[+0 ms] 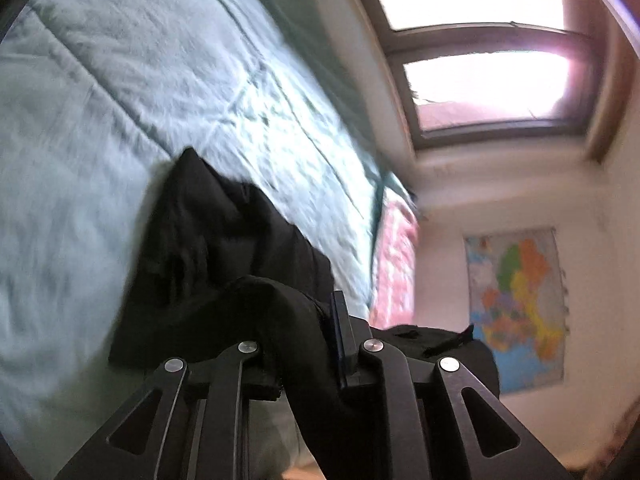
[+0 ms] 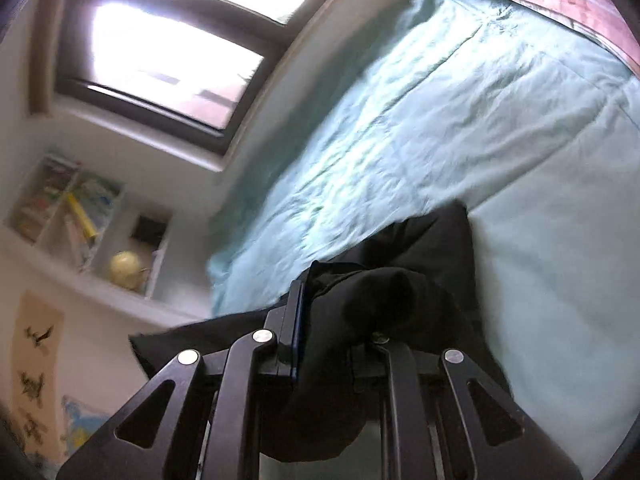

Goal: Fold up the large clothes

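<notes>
Both grippers, left gripper (image 1: 316, 320) and right gripper (image 2: 340, 312), are pinching bunched black garment (image 1: 208, 240), which is draping across lower centre over the pale-green quilt (image 1: 100, 92).

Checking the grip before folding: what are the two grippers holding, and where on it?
Both hold the black garment: left gripper and right gripper each pinch a bunched fold; which part is unclear.

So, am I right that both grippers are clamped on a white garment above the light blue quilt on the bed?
Not quite: the garment is black, not white, as both wrist views show. Otherwise yes: the left gripper and right gripper are each shut on it above the light blue quilt on the bed.
</notes>
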{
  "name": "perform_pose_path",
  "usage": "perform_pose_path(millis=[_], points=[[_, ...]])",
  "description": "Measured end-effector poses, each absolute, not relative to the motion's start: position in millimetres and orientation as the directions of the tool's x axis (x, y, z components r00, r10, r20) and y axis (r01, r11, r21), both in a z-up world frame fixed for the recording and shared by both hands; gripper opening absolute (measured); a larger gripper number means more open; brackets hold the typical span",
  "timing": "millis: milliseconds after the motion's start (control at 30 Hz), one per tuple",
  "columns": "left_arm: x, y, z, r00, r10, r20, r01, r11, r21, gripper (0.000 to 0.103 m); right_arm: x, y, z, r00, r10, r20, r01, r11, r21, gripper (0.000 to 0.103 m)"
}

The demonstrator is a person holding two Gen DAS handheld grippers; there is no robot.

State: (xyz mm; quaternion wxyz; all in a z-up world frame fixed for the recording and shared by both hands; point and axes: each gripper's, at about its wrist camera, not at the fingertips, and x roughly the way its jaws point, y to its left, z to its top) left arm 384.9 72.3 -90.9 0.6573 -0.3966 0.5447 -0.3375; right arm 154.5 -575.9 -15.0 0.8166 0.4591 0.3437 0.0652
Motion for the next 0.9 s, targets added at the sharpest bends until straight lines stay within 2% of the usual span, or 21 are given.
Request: perform_pose_path(millis=[133,233,333,400,500,633,700,767,800,867,900], points=[[437,42,-135,0.152,-0.797,-0.584,-0.052,0.584,-0.81,0.023,219,-590,-65,0.693,0.379,-0.613,0.375,0.537,0.756,0.025],[464,21,-185,0.074,-0.726,-0.684,-0.107,0.676,-0.729,0.026,253,-592,-117,0.595,0.349,-0.724,0.501,0.543,0.674,0.027],[473,2,-231,-0.001,-0.694,-0.72,-0.129,0.714,-0.688,0.027,267,-589,-175,0.477,0.353,-0.805,0.587,0.554,0.59,0.027],[474,-6,-247,-0.015,-0.683,-0.73,-0.121,0.726,-0.677,0.027,269,-584,-198,0.463,0.359,-0.81,0.602,0.544,0.585,0.026],[473,-4,-239,-0.018,-0.675,-0.738,-0.096,0.735,-0.671,0.027,268,-584,-207,0.473,0.368,-0.8,0.609,0.519,0.599,0.026],[462,4,-201,-0.004,-0.652,-0.758,0.035,0.757,-0.652,0.029,257,-590,-182,0.49,0.372,-0.788,0.591,0.524,0.614,0.029],[452,18,-175,-0.007,-0.684,-0.73,0.092,0.726,-0.681,0.035,248,-593,-156,0.509,0.365,-0.78,0.561,0.546,0.622,0.032],[442,36,-153,0.008,-0.696,-0.718,0.117,0.713,-0.691,0.05,235,-596,-132,0.526,0.387,-0.757,0.533,0.544,0.648,0.036],[435,46,-141,0.026,-0.7,-0.714,0.127,0.711,-0.692,0.053,232,-596,-122,0.531,0.392,-0.752,0.522,0.547,0.654,0.038],[424,69,-120,0.046,-0.735,-0.677,0.133,0.676,-0.725,0.059,216,-598,-99,0.538,0.399,-0.743,0.495,0.564,0.661,0.046],[420,77,-109,0.06,-0.756,-0.652,0.131,0.653,-0.746,0.061,211,-598,-91,0.544,0.398,-0.739,0.489,0.565,0.665,0.054]])
